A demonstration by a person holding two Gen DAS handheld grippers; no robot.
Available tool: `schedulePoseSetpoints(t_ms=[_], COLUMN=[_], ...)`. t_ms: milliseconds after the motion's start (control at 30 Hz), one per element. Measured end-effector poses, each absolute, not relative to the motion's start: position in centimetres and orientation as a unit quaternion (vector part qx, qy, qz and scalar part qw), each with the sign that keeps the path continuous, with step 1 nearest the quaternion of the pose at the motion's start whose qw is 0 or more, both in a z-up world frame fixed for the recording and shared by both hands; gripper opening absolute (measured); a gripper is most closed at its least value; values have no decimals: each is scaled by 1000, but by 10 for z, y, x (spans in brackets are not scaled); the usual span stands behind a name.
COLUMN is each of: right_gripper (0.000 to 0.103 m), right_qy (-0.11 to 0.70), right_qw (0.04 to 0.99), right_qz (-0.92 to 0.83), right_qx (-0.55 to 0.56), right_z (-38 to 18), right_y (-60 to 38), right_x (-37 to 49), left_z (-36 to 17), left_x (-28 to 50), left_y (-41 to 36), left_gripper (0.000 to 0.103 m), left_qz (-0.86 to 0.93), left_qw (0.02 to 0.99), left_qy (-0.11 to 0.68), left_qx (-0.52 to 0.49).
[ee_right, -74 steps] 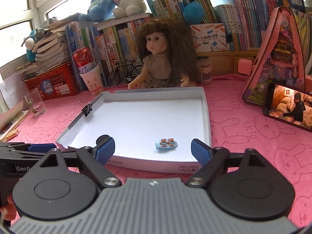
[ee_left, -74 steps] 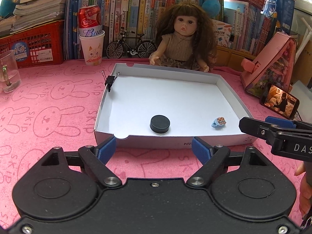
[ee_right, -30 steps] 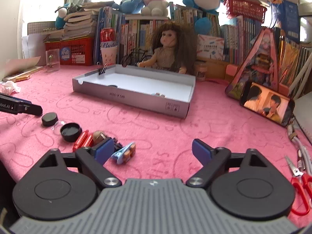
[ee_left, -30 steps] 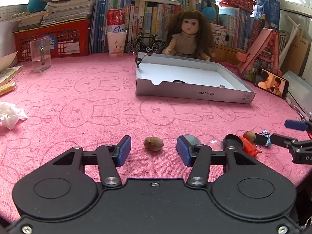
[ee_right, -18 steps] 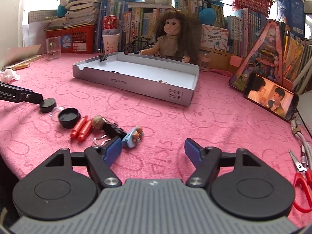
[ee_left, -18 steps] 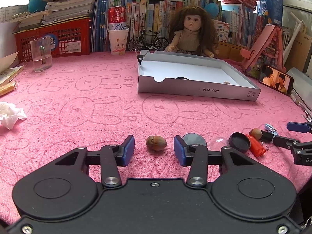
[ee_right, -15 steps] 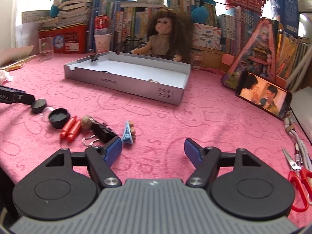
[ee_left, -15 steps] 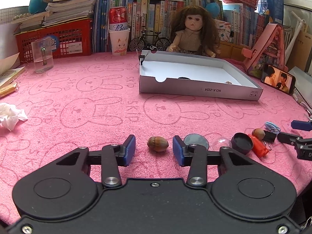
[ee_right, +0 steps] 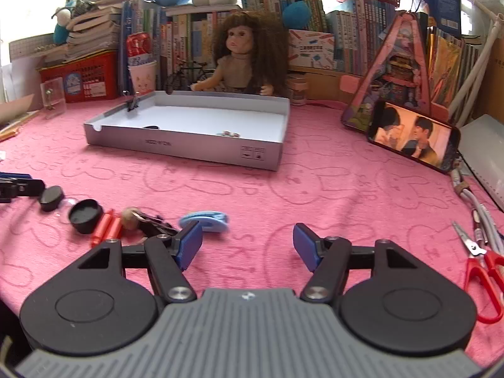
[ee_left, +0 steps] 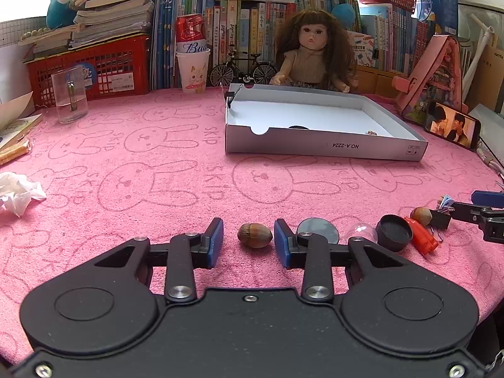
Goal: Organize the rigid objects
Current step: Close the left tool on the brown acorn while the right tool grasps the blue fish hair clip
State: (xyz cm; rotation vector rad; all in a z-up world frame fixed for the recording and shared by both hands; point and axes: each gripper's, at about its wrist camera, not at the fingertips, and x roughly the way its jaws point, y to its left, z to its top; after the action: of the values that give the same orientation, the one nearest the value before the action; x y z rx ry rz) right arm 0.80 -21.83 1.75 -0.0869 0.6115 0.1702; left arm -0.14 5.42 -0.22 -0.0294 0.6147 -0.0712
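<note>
A brown acorn (ee_left: 254, 235) lies on the pink cloth between the pads of my left gripper (ee_left: 249, 242), which is open with a gap on each side of it. To its right lie a grey disc (ee_left: 318, 230), a clear dome (ee_left: 362, 231), a black cap (ee_left: 393, 232), a red piece (ee_left: 422, 239) and a second acorn (ee_left: 421, 215). My right gripper (ee_right: 247, 245) is open and empty, low over the cloth. A blue clip (ee_right: 204, 220) lies just beyond its left finger. The grey box (ee_left: 324, 149) holds a black disc and a small trinket.
A doll (ee_left: 312, 53), a toy bicycle (ee_left: 242, 71) and a cup with a can (ee_left: 192, 63) stand behind the box. A phone (ee_right: 412, 141), red scissors (ee_right: 485, 280) and cables lie at the right. A glass mug (ee_left: 70, 97) and crumpled tissue (ee_left: 17, 192) are at the left.
Both grippers have come back from the box to the near edge of the cloth. My left gripper has narrowed around the acorn. My right gripper has shifted right of the blue clip.
</note>
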Motion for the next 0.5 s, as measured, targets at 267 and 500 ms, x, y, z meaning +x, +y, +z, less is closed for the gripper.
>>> schedulePoseSetpoints(t_ms=[267,500], right_gripper=[73,54], right_qy=[300,303], right_qw=[949,948], right_qz=[88,91], right_qx=[-28,-25], right_z=[17,14], right_y=[-207,-204], right_x=[14,17], left_z=[-3,-6], left_x=[-2,-3], left_y=[48,44], left_gripper=[33,28], left_qz=[-37,-37], left_qw=[953,956], left_qy=[299,292], left_qx=[-9,3])
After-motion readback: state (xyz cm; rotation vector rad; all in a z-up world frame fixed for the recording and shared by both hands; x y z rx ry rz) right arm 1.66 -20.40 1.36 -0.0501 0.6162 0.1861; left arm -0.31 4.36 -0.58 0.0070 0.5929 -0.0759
